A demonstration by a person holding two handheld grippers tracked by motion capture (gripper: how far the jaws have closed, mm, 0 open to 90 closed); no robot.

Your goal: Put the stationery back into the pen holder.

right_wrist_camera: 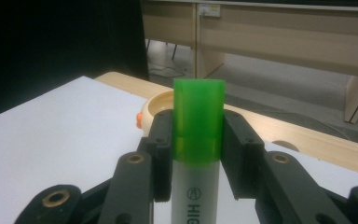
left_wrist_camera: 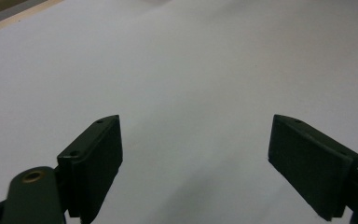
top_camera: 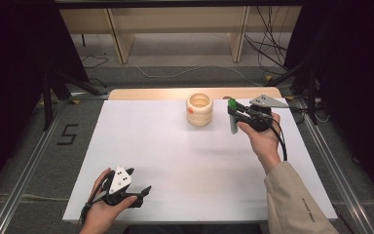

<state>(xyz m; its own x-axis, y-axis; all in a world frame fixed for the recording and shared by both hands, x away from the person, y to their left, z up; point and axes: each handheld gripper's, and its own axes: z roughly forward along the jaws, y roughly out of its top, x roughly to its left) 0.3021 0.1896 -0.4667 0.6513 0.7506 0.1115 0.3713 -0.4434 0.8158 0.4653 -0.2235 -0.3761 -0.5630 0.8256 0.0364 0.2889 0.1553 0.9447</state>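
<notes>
- Green plastic is what marks the work here: a highlighter [right_wrist_camera: 198, 154] with a green cap and a white-grey barrel stands upright between the black jaws of the right gripper [right_wrist_camera: 198, 154].
- Both pads press on the marker at the place where the cap meets the barrel, so the right gripper is clamped on it and carries it.
- From the high view, the highlighter [top_camera: 233, 117] is in the air at the far right part of the white table [top_camera: 175, 161], just beside the wooden cup [top_camera: 199, 109], but not touching it.
- My judgement is that picking up the marker is done, and that putting it into the cup is left; the marker is not over the opening yet.
- For that step the right hand [top_camera: 262, 139] must bring the marker a little toward the cup and over its rim, then lower it and let go.
- At the near left corner of the table is the left gripper [top_camera: 134, 187]; its jaws stand wide apart with nothing between them, only the bare white surface under them.
- Only part of the printed word on the barrel is readable, because the lower edge of the right gripper view cuts it off.
- A small orange thing [top_camera: 190, 110] sits on the side of the cup; I cannot tell what it is.
- Whether something is inside the cup already, I cannot say.
</notes>
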